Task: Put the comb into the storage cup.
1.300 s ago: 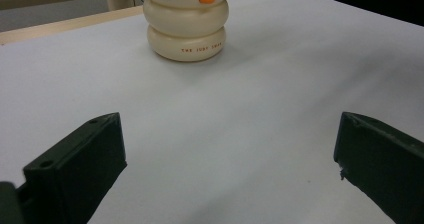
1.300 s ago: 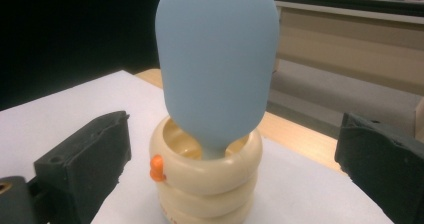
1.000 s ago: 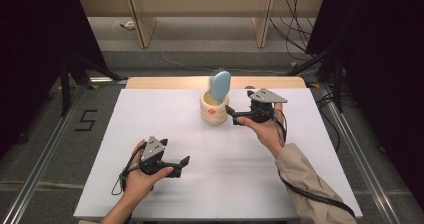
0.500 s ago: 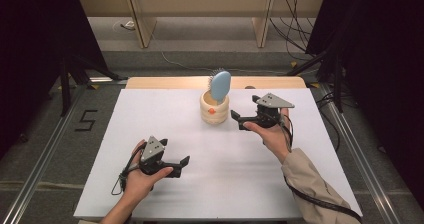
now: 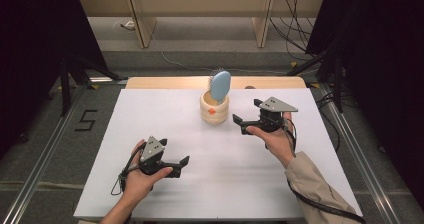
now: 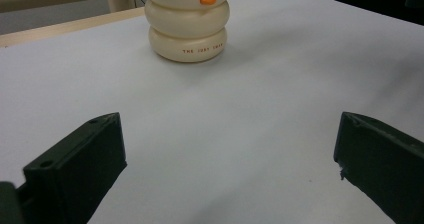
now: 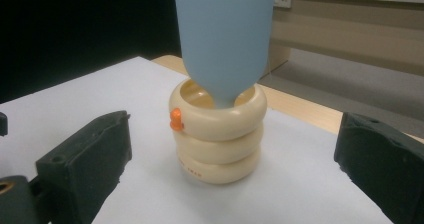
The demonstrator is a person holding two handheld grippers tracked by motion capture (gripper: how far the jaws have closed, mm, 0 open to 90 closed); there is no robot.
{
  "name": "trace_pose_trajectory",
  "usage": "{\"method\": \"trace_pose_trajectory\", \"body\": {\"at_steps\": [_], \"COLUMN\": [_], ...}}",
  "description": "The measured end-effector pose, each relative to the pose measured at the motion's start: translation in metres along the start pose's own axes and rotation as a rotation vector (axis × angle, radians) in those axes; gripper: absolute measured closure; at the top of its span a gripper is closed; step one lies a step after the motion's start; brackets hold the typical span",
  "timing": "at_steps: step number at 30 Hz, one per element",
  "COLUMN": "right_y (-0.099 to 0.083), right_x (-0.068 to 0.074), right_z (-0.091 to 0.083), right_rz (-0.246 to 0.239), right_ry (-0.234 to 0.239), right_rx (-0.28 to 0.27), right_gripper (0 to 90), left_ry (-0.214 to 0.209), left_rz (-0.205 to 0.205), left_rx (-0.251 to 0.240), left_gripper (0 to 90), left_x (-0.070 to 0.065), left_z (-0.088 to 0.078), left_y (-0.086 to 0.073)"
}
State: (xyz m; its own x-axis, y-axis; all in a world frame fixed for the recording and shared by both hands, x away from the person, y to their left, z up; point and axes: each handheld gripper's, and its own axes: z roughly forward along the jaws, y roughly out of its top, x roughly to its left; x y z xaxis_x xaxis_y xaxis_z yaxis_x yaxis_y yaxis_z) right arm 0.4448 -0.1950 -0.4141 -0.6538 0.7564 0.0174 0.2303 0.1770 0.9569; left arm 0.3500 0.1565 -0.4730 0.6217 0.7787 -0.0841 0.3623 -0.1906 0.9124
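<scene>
Pale-blue oval plastic hairbrush (image 5: 220, 85) stands handle-down in cream ribbed ceramic holder (image 5: 214, 109) at back of white table (image 5: 300, 184), right gripper (image 5: 246, 116) wide open w/ nothing held just beside it, left gripper (image 5: 179, 164) wide & well apart; risk: a sideways nudge could tip holder.

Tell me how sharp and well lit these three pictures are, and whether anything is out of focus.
High view: the white table is bright and evenly lit, its surroundings dark. Left gripper view: the cream holder reads sharp, the near black fingers soft. Right gripper view: the blue hairbrush and holder are fairly sharp, the background dim.
</scene>
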Motion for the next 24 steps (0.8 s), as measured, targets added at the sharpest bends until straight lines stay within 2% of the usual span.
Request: {"method": "trace_pose_trajectory", "body": {"at_steps": [4,24], "right_y": [-0.002,-0.015], "right_x": [-0.001,-0.002], "right_z": [-0.005,-0.033], "right_rz": [0.009,-0.011], "right_ry": [0.006,0.02], "right_rx": [0.001,0.018], "right_gripper": [2.7,2.7], "left_ry": [0.001,0.006], "left_rz": [0.0,-0.002], "left_rx": [0.001,-0.004], "left_gripper": [0.0,0.0], "left_x": [0.0,0.003], "left_z": [-0.001,-0.003], "left_y": [0.0,0.001]}}
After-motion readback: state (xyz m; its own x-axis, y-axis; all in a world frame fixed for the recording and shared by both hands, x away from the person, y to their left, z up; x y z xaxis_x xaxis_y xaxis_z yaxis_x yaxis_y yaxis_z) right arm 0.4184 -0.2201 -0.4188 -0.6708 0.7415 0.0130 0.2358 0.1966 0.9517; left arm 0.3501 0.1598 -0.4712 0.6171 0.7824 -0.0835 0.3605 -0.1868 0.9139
